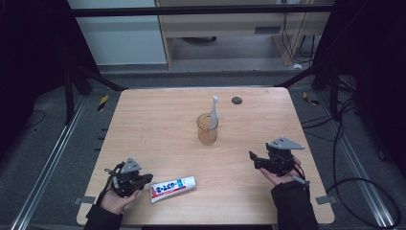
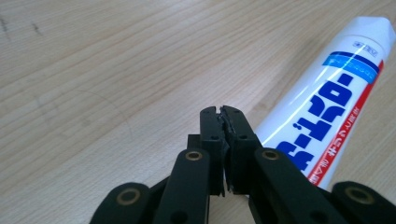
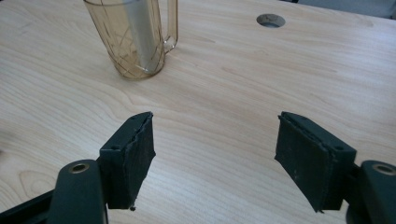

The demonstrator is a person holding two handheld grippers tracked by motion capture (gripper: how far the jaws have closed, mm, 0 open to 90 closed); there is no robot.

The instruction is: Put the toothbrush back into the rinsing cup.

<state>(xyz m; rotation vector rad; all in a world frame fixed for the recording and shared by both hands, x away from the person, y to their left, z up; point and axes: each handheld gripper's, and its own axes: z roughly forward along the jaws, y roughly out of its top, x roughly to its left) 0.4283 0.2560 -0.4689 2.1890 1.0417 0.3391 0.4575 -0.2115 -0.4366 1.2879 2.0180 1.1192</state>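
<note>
left tool (image 1: 143, 178) closed, empty | toothpaste tube (image 1: 173, 188) just right of it, long axis left-right on desk (image 1: 158, 124) | right tool (image 1: 254, 160) open, farther off

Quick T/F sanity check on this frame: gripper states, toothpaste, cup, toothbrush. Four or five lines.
1. The left gripper has its jaws shut on nothing. True.
2. The right gripper is shut. False: its jaws stand wide apart.
3. The toothpaste tube lies flat on the table, beside the left gripper. True.
4. The toothbrush lies flat on the table. False: it stands in the cup.
5. The cup lies tipped over. False: it stands upright.
</note>
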